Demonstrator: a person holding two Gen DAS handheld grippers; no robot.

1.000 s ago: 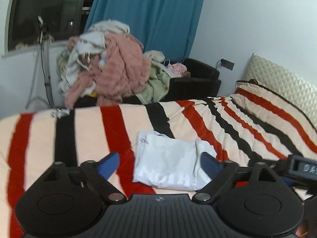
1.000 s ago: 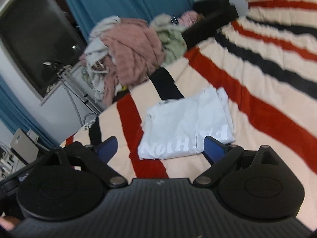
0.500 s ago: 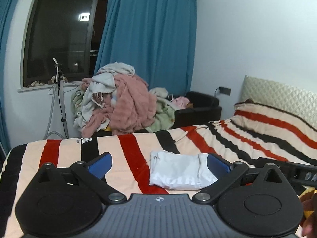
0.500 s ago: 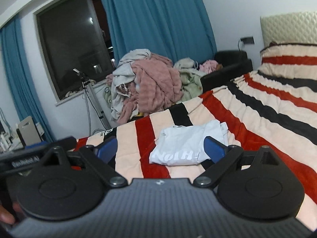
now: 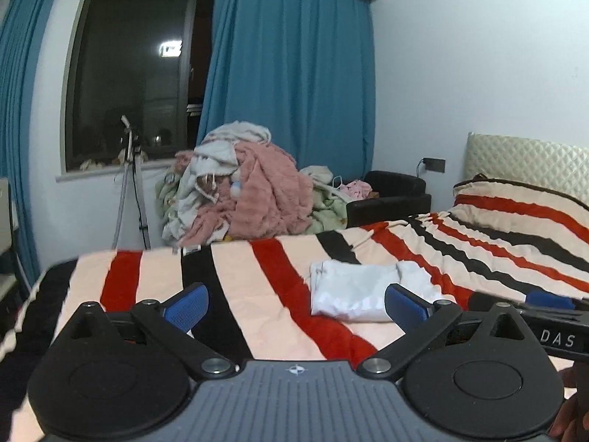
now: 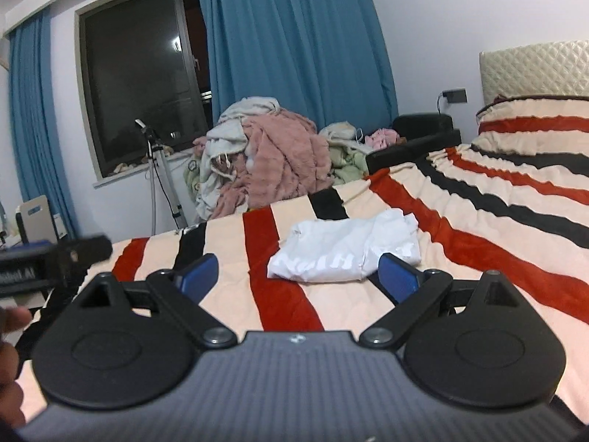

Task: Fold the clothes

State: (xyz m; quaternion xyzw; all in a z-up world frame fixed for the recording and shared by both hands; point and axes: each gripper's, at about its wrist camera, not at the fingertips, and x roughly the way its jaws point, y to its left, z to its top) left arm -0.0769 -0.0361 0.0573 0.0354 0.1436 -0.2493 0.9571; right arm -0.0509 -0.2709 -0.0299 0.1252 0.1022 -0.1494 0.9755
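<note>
A: Where's the white shirt (image 5: pixel 364 291)?

B: Folded on the striped bed (image 5: pixel 257 294), centre frame, between the fingers' sightline.

A: Either gripper holding it?

B: No. Left gripper (image 5: pixel 296 300) and right gripper (image 6: pixel 298 272) both gape wide, empty, held clear above it; that fold looks finished.

The left gripper (image 5: pixel 296 304) hangs empty, jaws spread wide, above the striped blanket (image 5: pixel 257 294); a folded white T-shirt (image 5: pixel 353 291) lies ahead.
</note>
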